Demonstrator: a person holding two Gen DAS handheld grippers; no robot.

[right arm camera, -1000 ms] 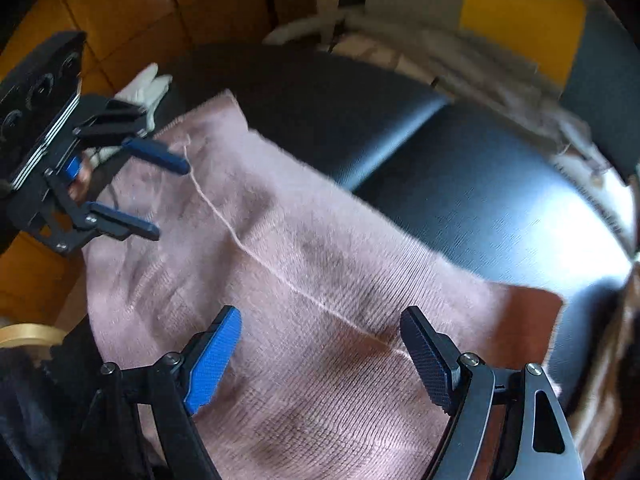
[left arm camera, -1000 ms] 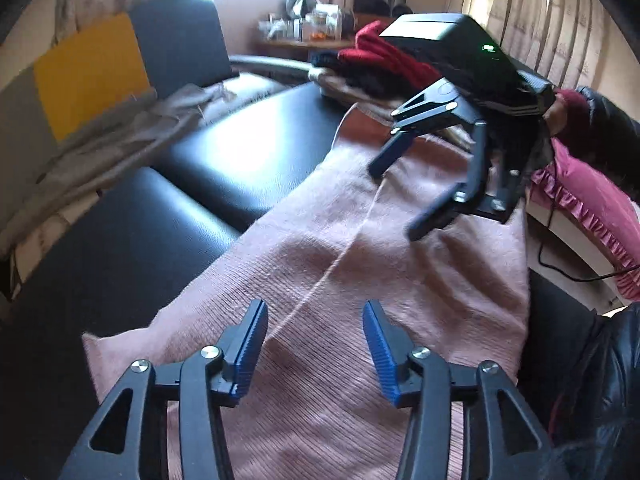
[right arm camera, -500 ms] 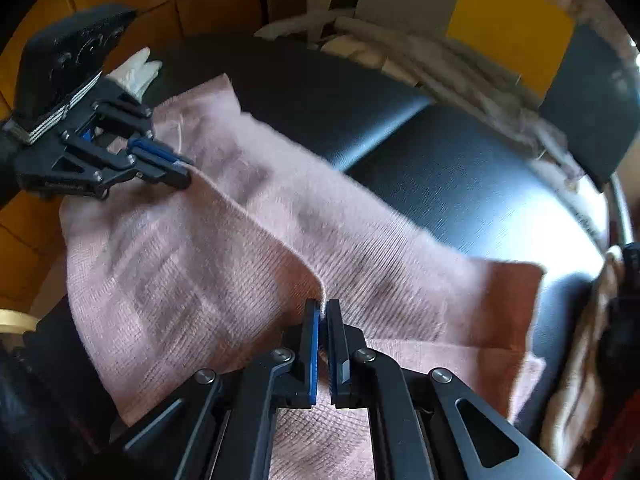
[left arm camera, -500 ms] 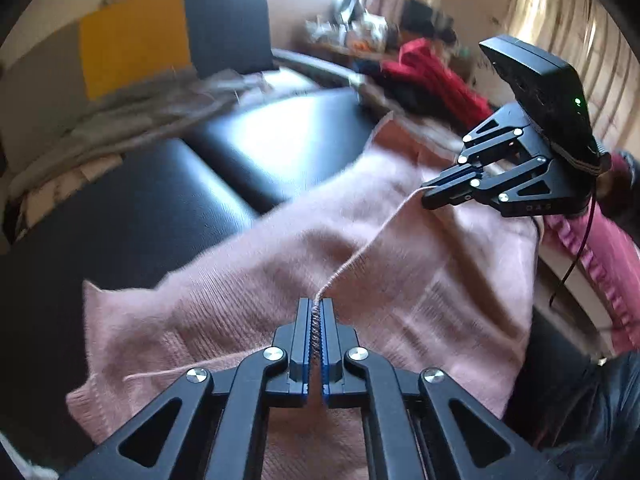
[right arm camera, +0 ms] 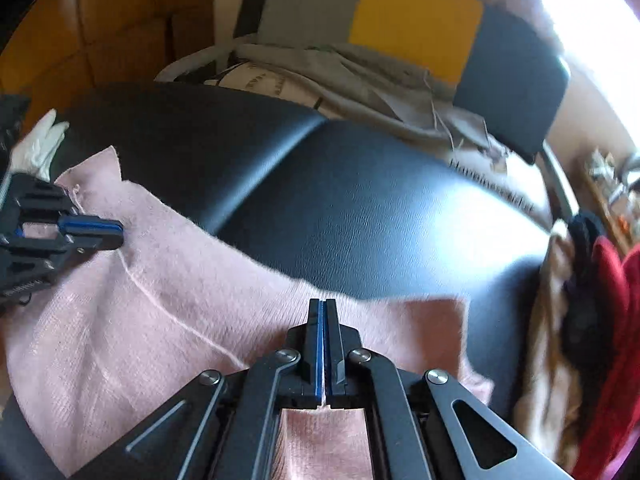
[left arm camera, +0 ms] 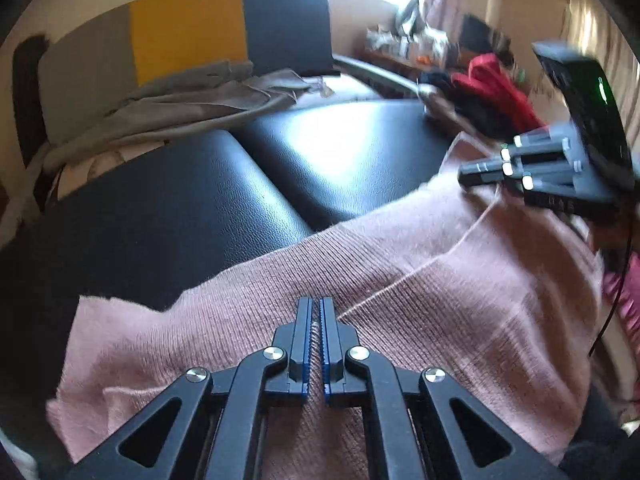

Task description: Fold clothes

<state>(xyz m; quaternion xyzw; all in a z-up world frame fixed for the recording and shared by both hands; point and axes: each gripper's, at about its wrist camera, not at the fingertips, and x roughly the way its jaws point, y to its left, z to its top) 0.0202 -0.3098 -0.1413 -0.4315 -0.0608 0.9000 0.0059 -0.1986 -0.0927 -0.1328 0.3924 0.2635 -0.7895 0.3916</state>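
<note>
A pink knitted garment lies spread over the black leather sofa seat. My left gripper is shut on a raised fold of the pink garment along its pale seam line. My right gripper is shut on the same pink garment further along that fold. In the left wrist view the right gripper shows at the right, pinching the cloth. In the right wrist view the left gripper shows at the left edge, closed on the seam.
A grey cloth is heaped against the sofa back beside a yellow and grey cushion. Red and dark clothes are piled at the far end. A white glove lies near the garment's corner. A black cable hangs at right.
Both grippers went from open above the flat garment to shut on its seam. Since then they have drawn the pinched fold toward the sofa back.
</note>
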